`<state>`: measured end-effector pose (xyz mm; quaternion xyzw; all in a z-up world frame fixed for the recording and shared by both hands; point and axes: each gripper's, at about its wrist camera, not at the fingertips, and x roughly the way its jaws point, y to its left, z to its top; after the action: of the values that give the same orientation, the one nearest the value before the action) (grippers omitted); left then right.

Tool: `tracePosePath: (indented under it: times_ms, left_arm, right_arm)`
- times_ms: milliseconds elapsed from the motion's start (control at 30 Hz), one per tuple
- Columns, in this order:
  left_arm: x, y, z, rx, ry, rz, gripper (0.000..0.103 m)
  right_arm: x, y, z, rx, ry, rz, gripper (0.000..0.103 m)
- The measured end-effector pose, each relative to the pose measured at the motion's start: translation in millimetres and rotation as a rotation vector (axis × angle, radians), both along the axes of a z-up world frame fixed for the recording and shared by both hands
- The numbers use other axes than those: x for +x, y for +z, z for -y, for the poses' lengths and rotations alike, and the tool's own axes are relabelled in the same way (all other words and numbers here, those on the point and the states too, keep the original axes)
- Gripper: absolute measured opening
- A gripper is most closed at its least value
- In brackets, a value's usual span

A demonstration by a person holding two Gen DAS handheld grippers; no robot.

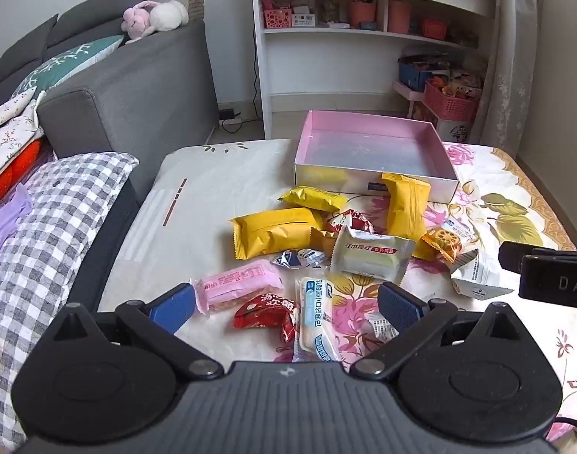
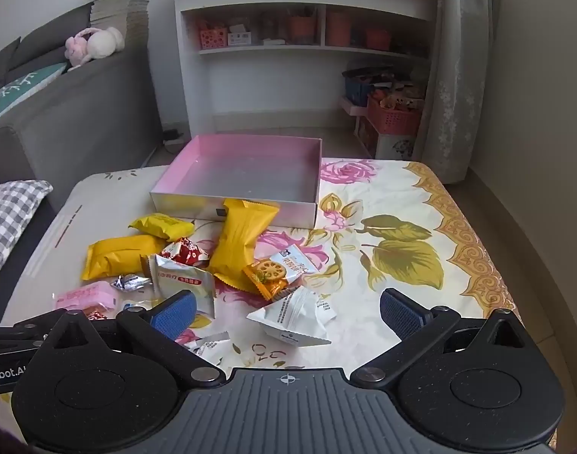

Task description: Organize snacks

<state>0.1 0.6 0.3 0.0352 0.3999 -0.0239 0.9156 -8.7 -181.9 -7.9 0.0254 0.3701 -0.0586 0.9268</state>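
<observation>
Your left gripper hangs with its blue-padded jaws spread wide and nothing between them, tilted down over the flowered cloth-covered table, a pale blue-and-white long bread packet and a red crinkled snack wrapper lying just ahead between its fingers and a pink wrapped bar near its left finger. Your right gripper is equally wide apart and empty, a white crumpled pouch just in front of it. Beyond both, past the scattered yellow foil snack packets, the shallow pink-lined cardboard box sits empty.
</observation>
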Motion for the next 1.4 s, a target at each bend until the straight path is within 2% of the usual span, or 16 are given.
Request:
tracePosePath:
  times_ms: [367,1400]
  left_arm:
    - [-3,2,-9,0.008,-0.004,0.021,0.103]
    - [0,2,-2,0.026,0.013,0.023,0.103]
  right_arm:
    - [-1,1,-7,-0.006,0.017,0.002,0.103]
    - [-3,2,-10,-0.006,0.024,0.008,0.103]
